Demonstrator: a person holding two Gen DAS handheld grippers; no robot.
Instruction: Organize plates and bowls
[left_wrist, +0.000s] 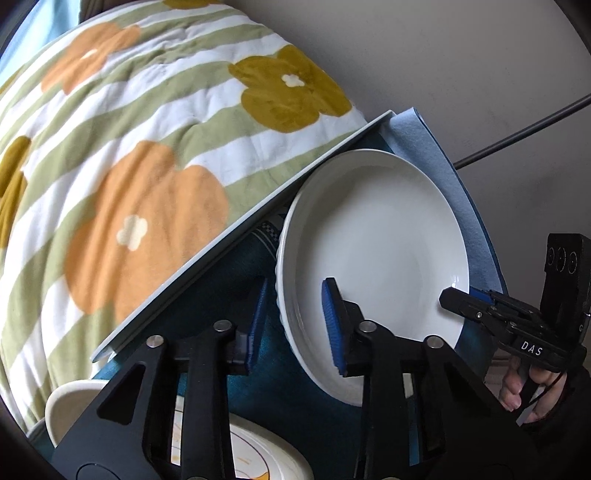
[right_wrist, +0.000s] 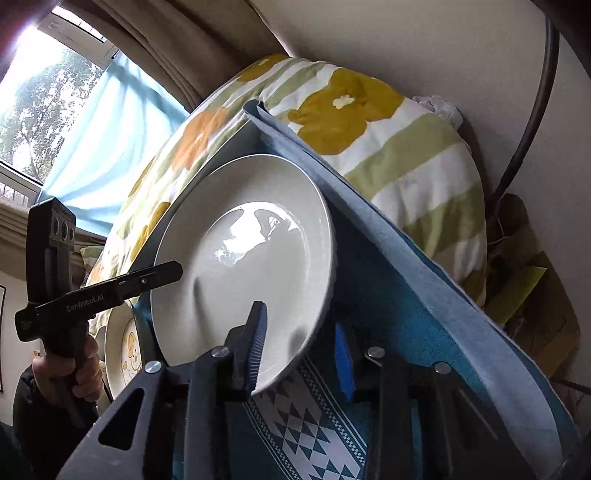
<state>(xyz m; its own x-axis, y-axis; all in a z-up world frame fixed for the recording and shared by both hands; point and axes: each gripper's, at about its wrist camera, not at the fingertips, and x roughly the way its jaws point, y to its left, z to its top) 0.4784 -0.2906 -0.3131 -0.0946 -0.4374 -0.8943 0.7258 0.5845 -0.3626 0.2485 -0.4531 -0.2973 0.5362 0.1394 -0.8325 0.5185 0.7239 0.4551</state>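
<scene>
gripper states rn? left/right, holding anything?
Left gripper: open, fingers straddle the white plate rim, not clamped.
Right gripper: open, likewise straddling the plate rim.

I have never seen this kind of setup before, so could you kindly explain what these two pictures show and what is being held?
There is no robot here: a person holds a two-fingered claw in each hand, each carrying a fisheye camera looking along its fingers. One picture comes from the left claw, the other from the right claw. Both claws straddle the rim of the same white plate, from opposite sides, open rather than clamped. The plate rests on a blue patterned cloth. A cream plate with yellow print lies nearby; a flowered quilt is behind.
</scene>
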